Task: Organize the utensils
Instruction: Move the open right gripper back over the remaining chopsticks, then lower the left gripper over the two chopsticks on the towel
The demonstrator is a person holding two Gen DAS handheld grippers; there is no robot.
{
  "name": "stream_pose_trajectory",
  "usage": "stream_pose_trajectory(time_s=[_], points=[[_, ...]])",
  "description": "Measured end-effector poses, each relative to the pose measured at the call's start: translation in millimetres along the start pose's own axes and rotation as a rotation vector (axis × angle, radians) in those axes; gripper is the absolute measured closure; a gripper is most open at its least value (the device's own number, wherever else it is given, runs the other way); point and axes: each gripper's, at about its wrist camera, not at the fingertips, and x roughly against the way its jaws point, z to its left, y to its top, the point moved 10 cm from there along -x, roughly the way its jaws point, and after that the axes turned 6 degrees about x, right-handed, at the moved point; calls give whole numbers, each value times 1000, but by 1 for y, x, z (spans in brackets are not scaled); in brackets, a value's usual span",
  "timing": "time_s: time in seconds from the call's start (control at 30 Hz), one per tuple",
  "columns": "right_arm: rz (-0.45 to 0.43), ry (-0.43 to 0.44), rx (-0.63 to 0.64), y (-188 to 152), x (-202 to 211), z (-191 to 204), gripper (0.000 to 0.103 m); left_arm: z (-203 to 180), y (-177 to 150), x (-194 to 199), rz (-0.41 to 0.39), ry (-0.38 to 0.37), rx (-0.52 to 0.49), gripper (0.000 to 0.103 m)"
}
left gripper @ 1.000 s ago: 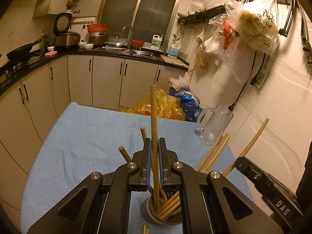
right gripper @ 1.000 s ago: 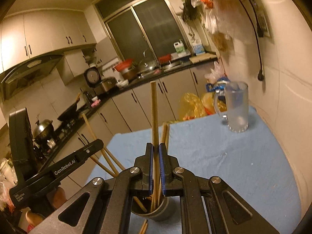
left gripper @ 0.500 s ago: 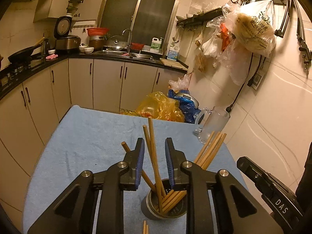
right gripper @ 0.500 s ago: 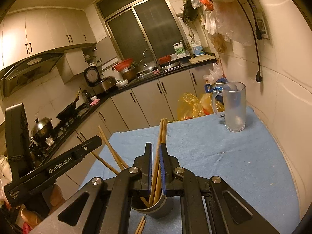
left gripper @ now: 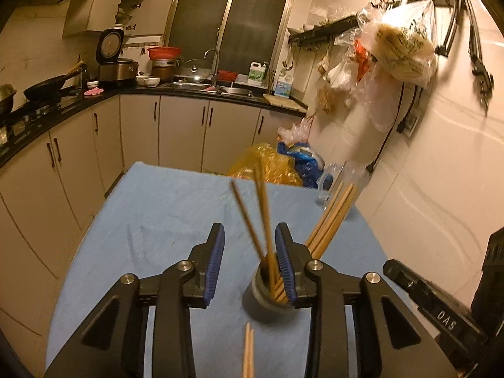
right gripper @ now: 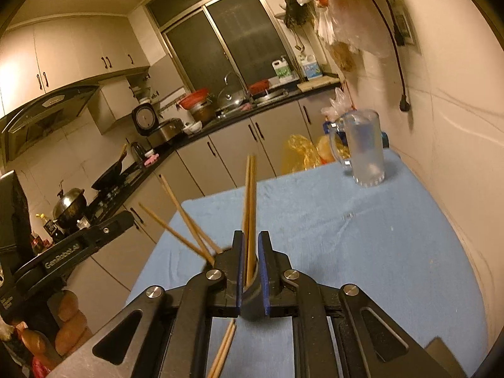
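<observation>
Release stage of a chopstick-sorting cycle. The dark cylindrical holder (left gripper: 267,296) stands on the blue-covered table (left gripper: 163,214), near its close edge, and already carries several wooden chopsticks (left gripper: 266,236) fanned out of its mouth: some lean left, one group leans right, and the rest stand nearly upright.

Left gripper (left gripper: 250,267): the fingers are spreading and stand clear of the sticks. The upright sticks and the holder's mouth lie in the line of the gap, yet neither blue pad appears to press on them.

Right gripper (right gripper: 251,271): the fingers are only just beginning to part, and the gap is narrow. A pair of upright chopsticks (right gripper: 250,208) rises through that gap with its lower ends in the holder. Whether the pads have quite let go of this pair cannot be told from the view.

Two loose chopsticks (left gripper: 248,356) lie on the blue cloth in front of the holder, close to the grippers, and are not yet sorted. A clear glass mug (right gripper: 362,151) stands at the far right corner of the table, well apart from the work.

The step in hand appears to be the depositing of sticks into the holder. The next move probably calls for both grippers to open fully and draw back without knocking the leaning sticks, then for one to descend on the loose pair and pinch it near one end.
</observation>
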Motion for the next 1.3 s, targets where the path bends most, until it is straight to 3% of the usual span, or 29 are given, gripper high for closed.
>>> stream_pose_trajectory(time_s=[0.17, 0.53, 0.67, 0.83, 0.93, 1.1, 1.3], points=[[57, -21, -10, -35, -2, -8, 85, 19, -39, 1, 59, 18, 21, 71], [219, -54, -44, -133, -17, -26, 84, 62, -147, -19, 258, 62, 85, 71], [253, -61, -44, -165, -22, -27, 84, 69, -179, -20, 295, 67, 91, 71], [245, -68, -16, -178, -23, -25, 84, 70, -195, -19, 290, 101, 48, 71], [227, -63, -11, -175, -21, -23, 84, 63, -196, -22, 303, 85, 42, 71], [230, -30, -51, -178, -22, -27, 84, 48, -197, -32, 385, -3, 31, 71], [224, -11, -77, -178, -21, -30, 84, 33, -199, -46, 428, -3, -34, 71]])
